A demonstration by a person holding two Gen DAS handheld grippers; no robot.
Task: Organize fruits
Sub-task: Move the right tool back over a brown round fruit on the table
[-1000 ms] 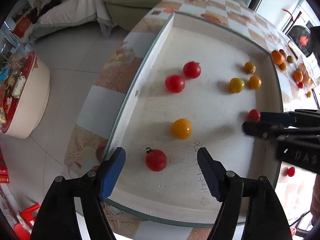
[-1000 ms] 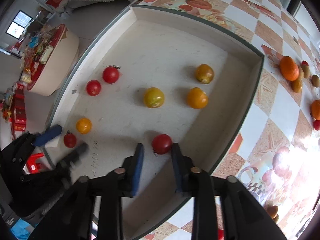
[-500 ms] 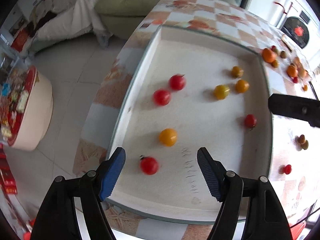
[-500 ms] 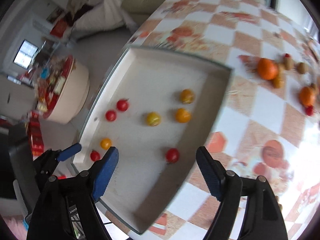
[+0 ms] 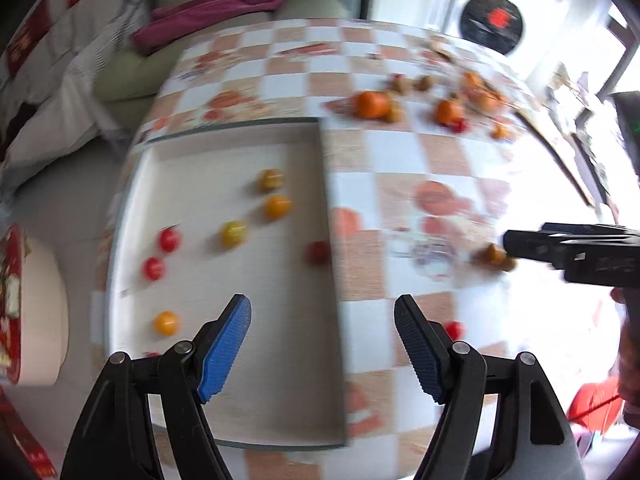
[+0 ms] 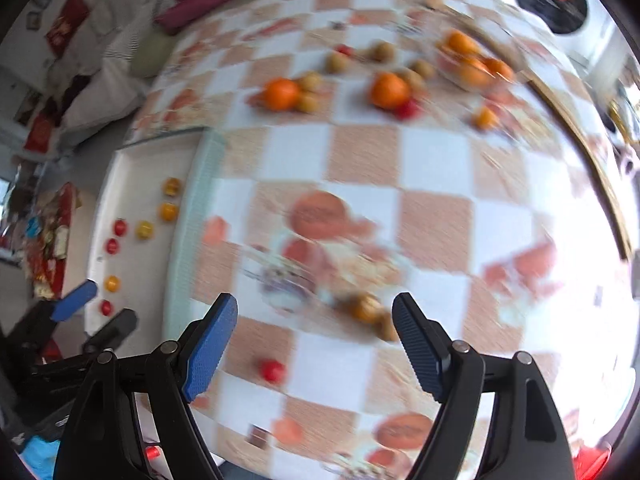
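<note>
A white tray [image 5: 328,184] on the checked tablecloth holds several cherry tomatoes: red ones [image 5: 169,239], a yellow one [image 5: 234,233], orange ones [image 5: 277,206] and a red one [image 5: 318,252] by its right wall. My left gripper [image 5: 322,312] hangs open above the tray's right wall, holding nothing. My right gripper [image 6: 316,308] is open over the cloth to the right of the tray [image 6: 132,168]. Two small brownish fruits [image 6: 366,308] lie just beyond its fingers, and a loose red tomato [image 6: 272,370] lies below them. Both views are motion-blurred.
Oranges [image 6: 282,94], more small brown fruits [image 6: 310,80] and a red tomato [image 6: 406,109] are scattered across the far side of the table. A sofa with a purple cloth [image 5: 212,4] stands behind. A round stool with packets [image 5: 28,304] sits on the floor at left.
The right gripper opened and left the red tomato in the tray by its right wall. Both grippers rose and swung right, off the tray toward the cloth. The left stayed open.
</note>
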